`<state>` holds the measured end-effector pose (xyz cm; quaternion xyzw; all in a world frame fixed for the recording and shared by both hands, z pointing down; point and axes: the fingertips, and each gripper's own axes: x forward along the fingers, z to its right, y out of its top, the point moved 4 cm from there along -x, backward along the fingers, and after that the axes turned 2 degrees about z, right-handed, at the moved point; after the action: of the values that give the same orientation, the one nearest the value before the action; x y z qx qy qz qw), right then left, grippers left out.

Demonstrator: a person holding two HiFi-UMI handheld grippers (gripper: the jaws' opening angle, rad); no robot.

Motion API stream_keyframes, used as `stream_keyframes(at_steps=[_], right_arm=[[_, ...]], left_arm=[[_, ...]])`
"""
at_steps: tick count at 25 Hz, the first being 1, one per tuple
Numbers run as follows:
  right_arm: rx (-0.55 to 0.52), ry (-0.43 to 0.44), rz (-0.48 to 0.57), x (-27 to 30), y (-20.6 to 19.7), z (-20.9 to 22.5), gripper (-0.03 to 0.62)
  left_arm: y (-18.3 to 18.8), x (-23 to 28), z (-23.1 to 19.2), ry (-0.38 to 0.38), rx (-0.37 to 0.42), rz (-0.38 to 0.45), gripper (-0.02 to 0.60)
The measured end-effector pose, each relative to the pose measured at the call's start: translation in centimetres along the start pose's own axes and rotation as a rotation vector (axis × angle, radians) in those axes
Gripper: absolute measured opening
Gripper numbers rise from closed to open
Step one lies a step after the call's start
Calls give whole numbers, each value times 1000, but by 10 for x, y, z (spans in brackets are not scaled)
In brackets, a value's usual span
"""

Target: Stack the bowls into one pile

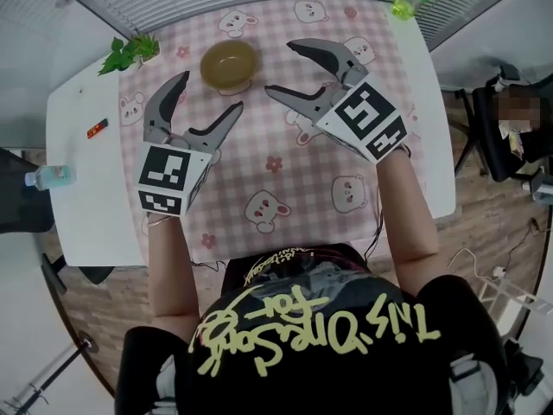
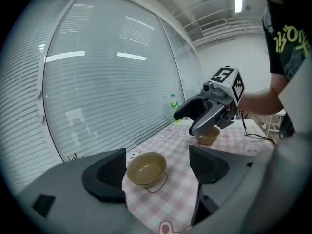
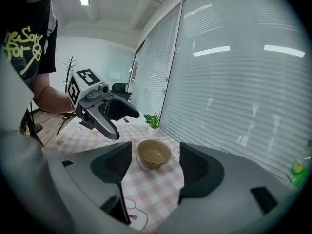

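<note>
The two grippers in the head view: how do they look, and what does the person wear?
Both the left gripper and right gripper have grey curved jaws with black inner pads. Each carries a white cube with black square markers. The person wears a black short-sleeved T-shirt with yellow lettering.

The person wears a black short-sleeved T-shirt (image 1: pixel 320 353) with large yellow-green brush lettering across it. The left gripper (image 1: pixel 210 92) and the right gripper (image 1: pixel 281 67) are built alike. Each has two curved grey fingers (image 1: pixel 164 102) with black inner pads, set on a white cube (image 1: pixel 173 178) printed with black square markers. A thin dark cable (image 1: pixel 378 227) shows beside the right forearm.
</note>
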<state>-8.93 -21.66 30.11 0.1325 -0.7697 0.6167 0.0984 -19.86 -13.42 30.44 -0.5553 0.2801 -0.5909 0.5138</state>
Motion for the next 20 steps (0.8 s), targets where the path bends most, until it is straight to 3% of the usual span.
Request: stream_keyframes(at_steps=[5,14,20], right_arm=[[0,-49,51,-37,9,-5,311],[46,-119,209,-108,26,-16,311],[60,-153,222,-148,23,-25,311]], left_arm=[[17,-12,18,-17,-65,89,405],[51,-33,62,-59,-114,225,405],[68,-40,93,-127,-120,282,405]])
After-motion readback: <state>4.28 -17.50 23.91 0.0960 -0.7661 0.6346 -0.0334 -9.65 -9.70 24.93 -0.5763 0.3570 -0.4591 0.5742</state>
